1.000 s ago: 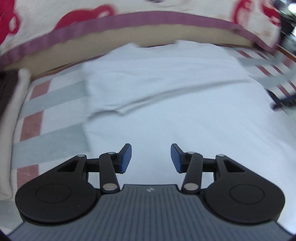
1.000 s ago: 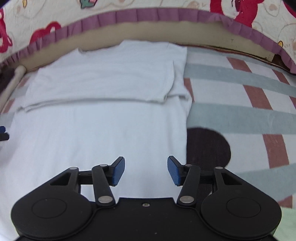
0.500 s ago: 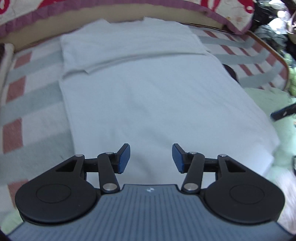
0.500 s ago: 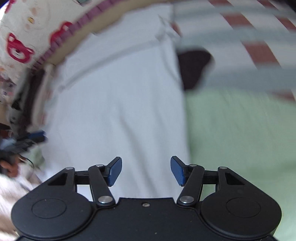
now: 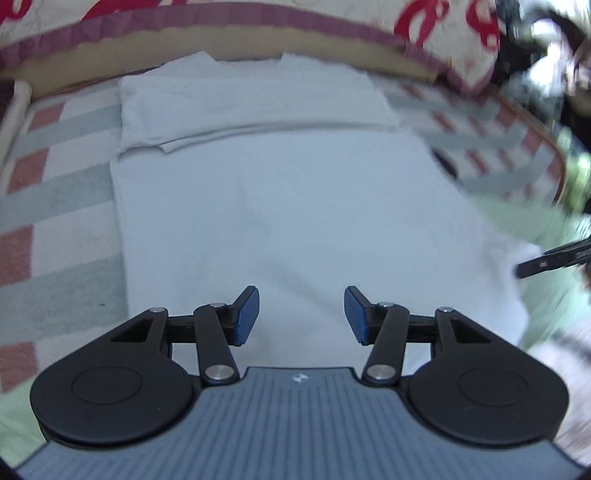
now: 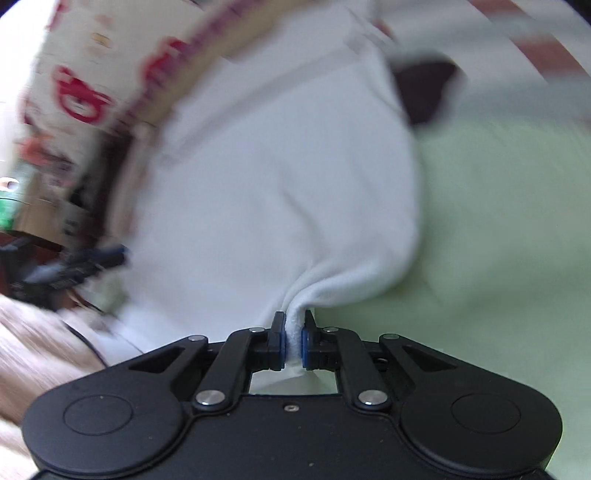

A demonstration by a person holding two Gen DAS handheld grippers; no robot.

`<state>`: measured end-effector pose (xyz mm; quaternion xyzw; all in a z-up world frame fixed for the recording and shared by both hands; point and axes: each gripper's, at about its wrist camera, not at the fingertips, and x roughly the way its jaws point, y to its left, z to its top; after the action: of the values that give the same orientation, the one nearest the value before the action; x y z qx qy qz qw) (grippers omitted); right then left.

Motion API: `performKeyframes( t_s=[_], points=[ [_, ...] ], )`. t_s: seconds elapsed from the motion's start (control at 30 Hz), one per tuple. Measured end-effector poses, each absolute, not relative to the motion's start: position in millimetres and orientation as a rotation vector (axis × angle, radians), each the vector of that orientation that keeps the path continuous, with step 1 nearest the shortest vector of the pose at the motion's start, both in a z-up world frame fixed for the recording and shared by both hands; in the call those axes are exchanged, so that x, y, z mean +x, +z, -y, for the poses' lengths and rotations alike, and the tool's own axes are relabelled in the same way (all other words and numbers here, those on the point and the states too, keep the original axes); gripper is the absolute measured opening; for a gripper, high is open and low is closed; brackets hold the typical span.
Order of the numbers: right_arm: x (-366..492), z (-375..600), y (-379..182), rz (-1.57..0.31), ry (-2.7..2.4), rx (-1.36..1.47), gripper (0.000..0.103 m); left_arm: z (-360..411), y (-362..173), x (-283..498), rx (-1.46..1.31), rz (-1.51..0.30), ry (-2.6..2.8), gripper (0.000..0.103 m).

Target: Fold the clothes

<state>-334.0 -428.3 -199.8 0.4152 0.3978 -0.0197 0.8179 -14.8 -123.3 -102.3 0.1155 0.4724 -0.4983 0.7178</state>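
A white T-shirt lies flat on the bed, its sleeves folded in across the top near the headboard. My left gripper hovers open over the shirt's near hem, nothing between its blue pads. My right gripper is shut on the white T-shirt at its near right hem corner, and the cloth bunches up into the pads. The right gripper shows as a dark bar at the right edge of the left wrist view. In the right wrist view, the left gripper is a blurred dark shape at the left.
The bed has a striped red, grey and white cover and a light green sheet on the right. A quilt with red bear prints and a purple ruffle lines the headboard. A dark round patch lies beside the shirt.
My right gripper has dropped to the shirt's hem corner and shut on it. The left gripper has drawn back toward the near hem and stays open.
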Motion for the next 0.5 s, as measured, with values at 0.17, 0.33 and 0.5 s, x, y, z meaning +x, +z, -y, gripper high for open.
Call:
performKeyframes(
  t_s=[0.17, 0.33, 0.5],
  points=[
    [-265.6, 441.0, -165.2, -0.617, 0.077, 0.862, 0.01, 136.9, -88.6, -14.3, 0.138, -1.015, -1.124, 0.05],
    [-180.6, 438.6, -162.1, -0.598, 0.034, 0.697, 0.01, 154.4, -80.3, -22.4, 0.107, -0.994, -1.14, 0.058],
    [-152.3, 448.8, -170.5, -0.506, 0.016, 0.777, 0.01, 168.4, -87.3, -30.6, 0.176, -1.026, -1.121, 0.063]
  ],
)
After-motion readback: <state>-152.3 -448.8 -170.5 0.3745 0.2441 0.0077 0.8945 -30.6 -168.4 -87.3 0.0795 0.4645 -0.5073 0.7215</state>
